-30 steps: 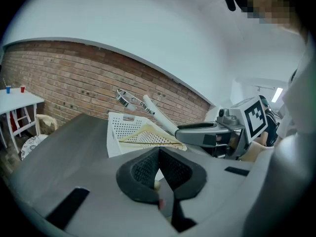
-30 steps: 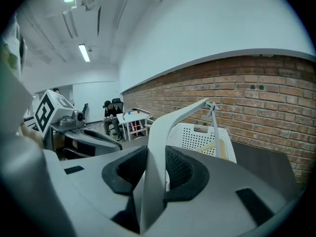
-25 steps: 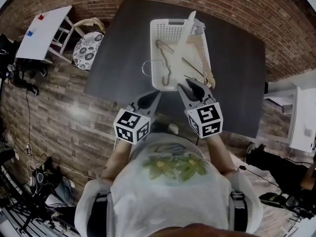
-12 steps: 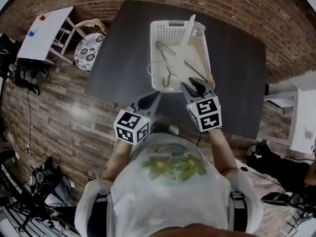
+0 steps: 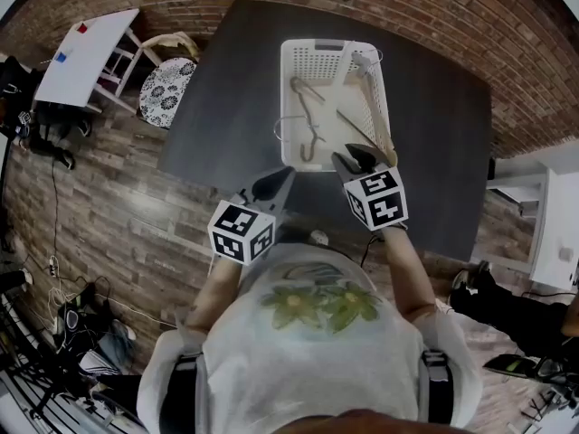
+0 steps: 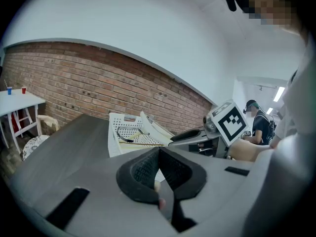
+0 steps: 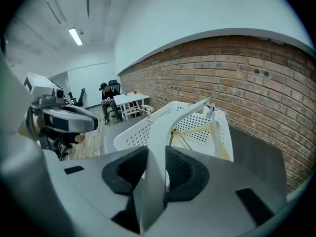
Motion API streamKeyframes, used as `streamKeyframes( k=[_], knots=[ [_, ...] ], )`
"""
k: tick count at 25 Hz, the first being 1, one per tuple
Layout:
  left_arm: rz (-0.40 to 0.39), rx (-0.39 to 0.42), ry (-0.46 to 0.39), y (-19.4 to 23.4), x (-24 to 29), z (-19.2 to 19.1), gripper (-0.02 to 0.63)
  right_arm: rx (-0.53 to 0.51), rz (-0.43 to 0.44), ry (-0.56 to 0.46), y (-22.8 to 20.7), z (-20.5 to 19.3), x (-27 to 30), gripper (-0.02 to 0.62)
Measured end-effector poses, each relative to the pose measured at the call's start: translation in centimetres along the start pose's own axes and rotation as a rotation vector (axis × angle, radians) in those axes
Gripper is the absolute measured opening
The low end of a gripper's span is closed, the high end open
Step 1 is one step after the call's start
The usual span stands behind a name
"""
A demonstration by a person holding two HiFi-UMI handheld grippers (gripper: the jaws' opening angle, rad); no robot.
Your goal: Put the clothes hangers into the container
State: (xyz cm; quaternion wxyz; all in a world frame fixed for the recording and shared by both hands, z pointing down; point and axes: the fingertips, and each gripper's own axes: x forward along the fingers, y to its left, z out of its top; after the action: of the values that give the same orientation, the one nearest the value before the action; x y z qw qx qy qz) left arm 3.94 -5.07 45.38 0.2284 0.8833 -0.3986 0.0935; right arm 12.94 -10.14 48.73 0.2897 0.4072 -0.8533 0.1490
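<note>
Right gripper [image 5: 355, 158] pinches a white plastic hanger [image 7: 157, 144] by one arm, angling its far end into the white basket [image 5: 317, 46] beside wooden hangers [image 5: 312, 120]. Left gripper [image 6: 159, 168], pressed together and empty, hangs back.

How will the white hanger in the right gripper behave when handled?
Probably stiff: the white plastic hanger looks straight though the right gripper pinches only one end. Likely light, being thin. It may catch on the rim of the perforated basket.
</note>
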Motion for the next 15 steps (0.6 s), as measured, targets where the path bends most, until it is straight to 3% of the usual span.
streamKeyframes(
  k=[15],
  knots=[
    [-0.001, -0.005, 0.007, 1.2, 0.3, 0.4, 0.029, 0.047, 0.048, 0.099, 0.1, -0.6, 2.8, 0.133]
  ],
)
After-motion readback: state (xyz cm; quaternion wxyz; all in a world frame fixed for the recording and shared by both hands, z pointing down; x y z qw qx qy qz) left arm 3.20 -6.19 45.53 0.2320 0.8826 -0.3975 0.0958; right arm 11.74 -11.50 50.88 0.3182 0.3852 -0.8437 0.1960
